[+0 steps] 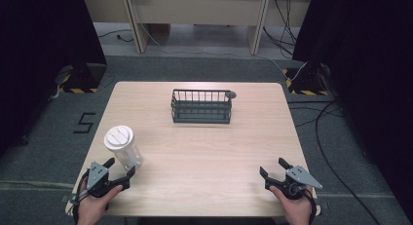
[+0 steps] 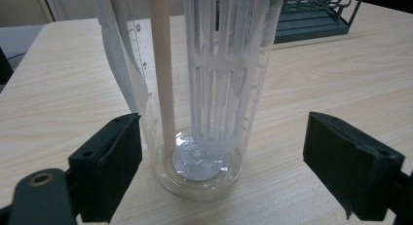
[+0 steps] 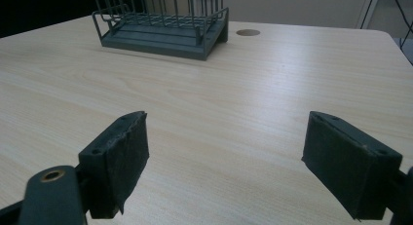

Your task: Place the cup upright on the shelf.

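Item one: a single clear tumbler [image 1: 124, 149] with a white lid, standing upright on the table [image 1: 204, 157]. You had your left gripper [image 1: 120, 169] set about its base, jaws spread wide; in the left gripper view the tumbler [image 2: 204, 113] stood between the two black pads, close against the left-hand pad [image 2: 117, 161] and well apart from the right-hand one, with neither pad seen pressing on it. Inside it you could count one white slotted insert [image 2: 219, 88] and one pale straw [image 2: 163, 74], both reaching down to the bottom. A printed measuring scale ran up the wall beside the straw; its marks were too small to read. No brand name could be made out on the lid or wall.

Item two: one dark wire rack [image 1: 201, 106], beyond the fingers of both grippers and well apart from them, at the far middle of the table. A small round hole [image 3: 248, 32] in the tabletop lay just beside its far corner.

Item three: your right gripper [image 1: 273, 169], jaws likewise parted wide and holding nothing; between its pads [image 3: 119, 159] lay bare wood, with the rack [image 3: 165, 25] farther ahead.

Writing: a black figure 5 [image 1: 84, 122] marked on the floor, off the table's edge on your left gripper's side.

Count: two grippers, one tumbler, one rack.
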Motion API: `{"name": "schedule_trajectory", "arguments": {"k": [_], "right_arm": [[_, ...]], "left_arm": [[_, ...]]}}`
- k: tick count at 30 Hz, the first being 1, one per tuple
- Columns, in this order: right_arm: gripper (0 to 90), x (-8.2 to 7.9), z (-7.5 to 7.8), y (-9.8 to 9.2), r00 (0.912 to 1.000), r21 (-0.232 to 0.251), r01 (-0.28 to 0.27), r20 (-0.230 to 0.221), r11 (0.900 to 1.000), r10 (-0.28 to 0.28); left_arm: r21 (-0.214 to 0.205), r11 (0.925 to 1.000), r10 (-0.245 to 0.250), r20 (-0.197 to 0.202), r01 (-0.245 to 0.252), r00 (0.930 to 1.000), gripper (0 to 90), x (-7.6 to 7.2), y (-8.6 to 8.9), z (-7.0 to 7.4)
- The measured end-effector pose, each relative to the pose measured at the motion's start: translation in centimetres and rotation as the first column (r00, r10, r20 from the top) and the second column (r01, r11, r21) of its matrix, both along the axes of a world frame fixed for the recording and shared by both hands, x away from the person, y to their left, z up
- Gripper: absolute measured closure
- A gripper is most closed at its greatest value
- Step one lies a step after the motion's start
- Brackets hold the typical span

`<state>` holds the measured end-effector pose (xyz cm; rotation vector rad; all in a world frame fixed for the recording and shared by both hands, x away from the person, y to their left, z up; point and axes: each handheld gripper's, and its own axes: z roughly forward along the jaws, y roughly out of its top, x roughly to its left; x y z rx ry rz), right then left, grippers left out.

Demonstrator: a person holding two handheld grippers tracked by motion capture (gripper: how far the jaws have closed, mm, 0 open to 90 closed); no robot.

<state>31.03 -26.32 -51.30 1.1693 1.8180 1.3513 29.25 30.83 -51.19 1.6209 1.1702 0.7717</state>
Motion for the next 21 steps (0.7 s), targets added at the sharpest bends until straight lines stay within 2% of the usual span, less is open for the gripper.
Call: {"name": "schedule_trajectory", "arguments": {"k": [11,21], "right_arm": [[17.3,0.1,0.0,-0.1,1.0,0.002,0.001,0.0,1.0,-0.001],[17.6,0.1,0.0,-0.2,0.9999,0.014,0.004,-0.01,0.9999,-0.004]], "left_arm": [[0.005,0.9998,0.02,0.0,-0.02,0.9998,13.8,0.4,0.2,0.2],[0.0,0.9998,0.019,-0.002,-0.019,0.9998,13.9,1.4,0.4,0.2]]}}
